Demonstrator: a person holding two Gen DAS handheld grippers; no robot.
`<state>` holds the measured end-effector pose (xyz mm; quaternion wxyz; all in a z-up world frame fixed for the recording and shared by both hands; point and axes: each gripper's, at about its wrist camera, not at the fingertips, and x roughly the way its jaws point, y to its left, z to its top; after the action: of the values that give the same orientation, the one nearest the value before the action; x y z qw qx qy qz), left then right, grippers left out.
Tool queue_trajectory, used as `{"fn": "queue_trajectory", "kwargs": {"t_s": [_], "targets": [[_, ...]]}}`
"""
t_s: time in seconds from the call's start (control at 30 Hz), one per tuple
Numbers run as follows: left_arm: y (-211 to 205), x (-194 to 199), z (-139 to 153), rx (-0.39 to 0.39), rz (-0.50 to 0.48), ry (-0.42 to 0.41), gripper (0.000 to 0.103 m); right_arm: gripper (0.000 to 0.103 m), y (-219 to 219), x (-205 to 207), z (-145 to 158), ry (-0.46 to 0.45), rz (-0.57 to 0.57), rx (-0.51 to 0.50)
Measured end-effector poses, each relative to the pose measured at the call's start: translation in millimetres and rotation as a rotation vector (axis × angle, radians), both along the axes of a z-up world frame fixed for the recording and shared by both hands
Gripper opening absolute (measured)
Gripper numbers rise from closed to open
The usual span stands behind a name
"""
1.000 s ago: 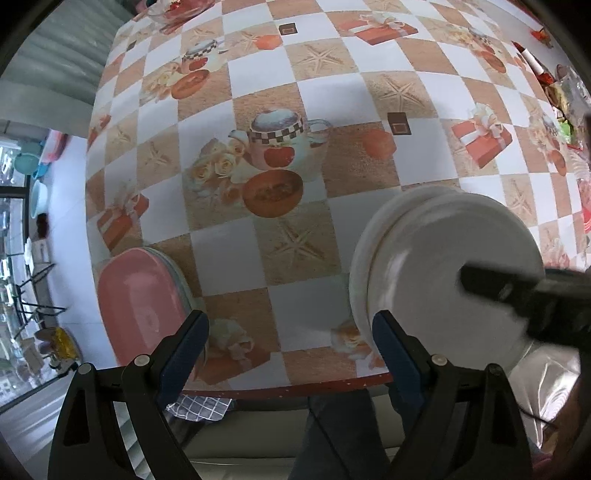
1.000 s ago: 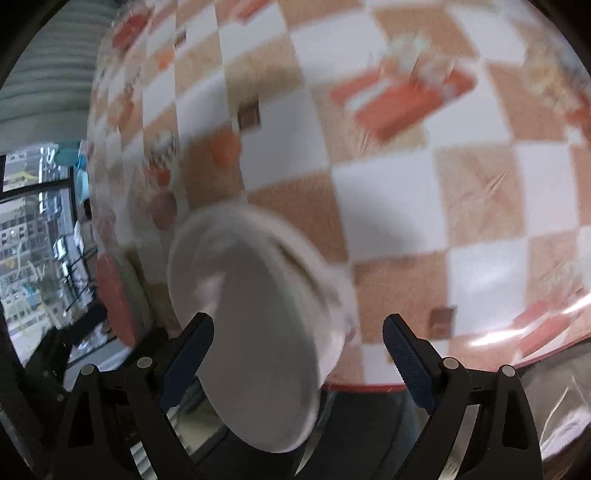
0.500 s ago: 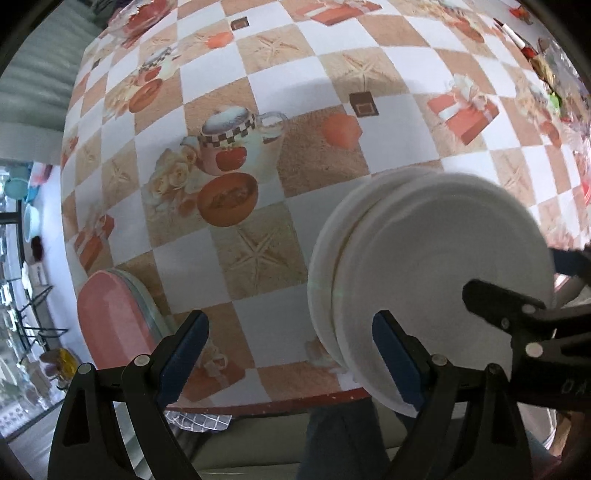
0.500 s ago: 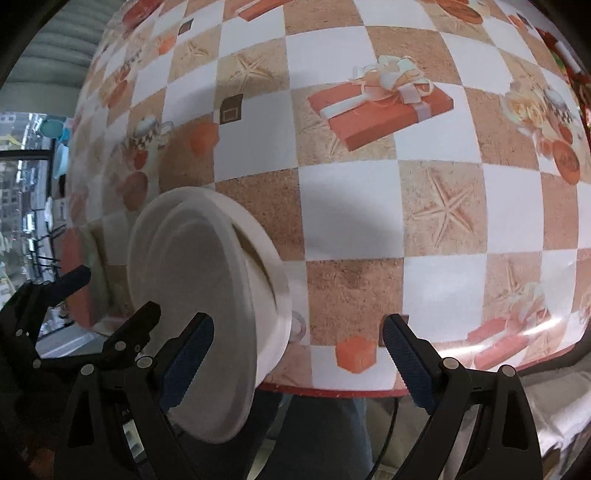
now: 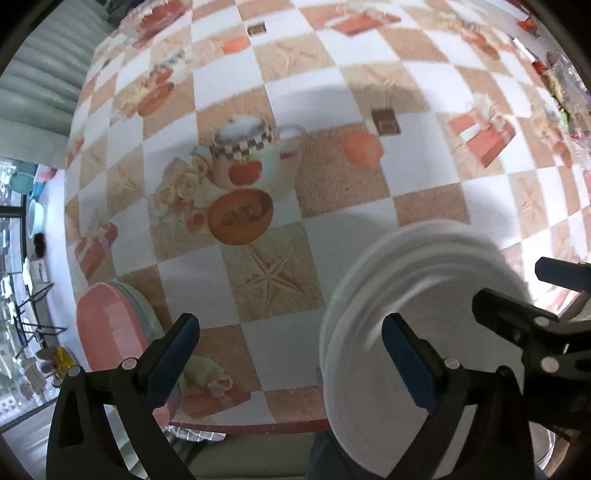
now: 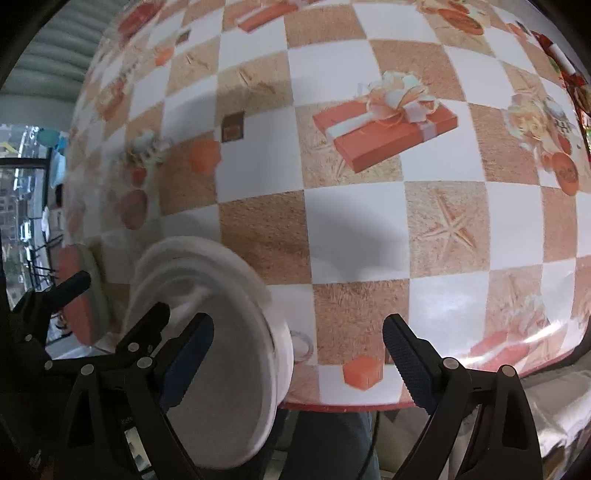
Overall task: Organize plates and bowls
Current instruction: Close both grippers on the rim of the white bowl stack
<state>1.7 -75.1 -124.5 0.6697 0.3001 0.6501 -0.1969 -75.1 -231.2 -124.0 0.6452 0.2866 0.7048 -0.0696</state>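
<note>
A stack of white plates (image 5: 413,317) sits at the table's near edge, partly over the rim; it also shows in the right wrist view (image 6: 229,325). A stack with a pink plate (image 5: 107,328) on top lies at the near left edge, and shows in the right wrist view (image 6: 79,295). My left gripper (image 5: 291,354) is open, its right finger in front of the white stack. My right gripper (image 6: 299,354) is open, its left finger in front of the white stack. Neither holds anything.
The table (image 6: 369,221) has a checked cloth printed with gifts, starfish and teapots. Glass dishes (image 5: 151,14) stand at the far left, small items (image 5: 561,92) at the far right. The table's red front edge (image 5: 258,428) is close.
Both grippers have closed in on the white plate stack from either side. The left view has shifted a little left and nearer. The plates stay at the table edge.
</note>
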Motion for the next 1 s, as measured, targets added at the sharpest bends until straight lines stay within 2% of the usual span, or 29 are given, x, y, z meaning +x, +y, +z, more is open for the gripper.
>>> {"fn": "queue_trajectory", "kwargs": {"t_s": [0.2,0.3,0.43,0.53,0.63,0.77,0.93,1.0], "targets": [[2.8,-17.9,13.6,-0.018,-0.060,0.005,0.100,0.094,-5.6,-18.7,2.7,0.036,0.014,0.010],[3.9,-32.3,6.4,0.005,-0.090,-0.007,0.100,0.094,4.3,-18.9,-7.9,0.063,0.031,-0.012],[-2.4,-40.2,-14.7,0.054,-0.110,-0.069,0.100,0.094,13.2,-10.9,-23.9,0.063,0.076,-0.102],[-6.1,-38.9,-16.9,0.018,-0.096,-0.098,0.101,0.095,12.6,-3.3,-31.2,0.052,0.058,-0.097],[-14.2,-39.2,-9.2,0.014,-0.094,-0.140,0.101,0.095,6.3,7.2,-23.7,0.019,0.034,-0.118],[-4.4,-29.4,7.9,-0.045,-0.042,-0.119,0.101,0.095,-1.7,4.5,-10.0,-0.001,0.022,-0.091],[6.9,-29.9,7.1,-0.048,-0.020,-0.042,0.101,0.095,9.7,-12.0,-9.2,0.039,0.062,-0.050],[5.9,-33.5,3.5,-0.035,-0.028,-0.054,0.101,0.095,15.4,-14.4,-18.0,0.066,0.053,-0.048]]}}
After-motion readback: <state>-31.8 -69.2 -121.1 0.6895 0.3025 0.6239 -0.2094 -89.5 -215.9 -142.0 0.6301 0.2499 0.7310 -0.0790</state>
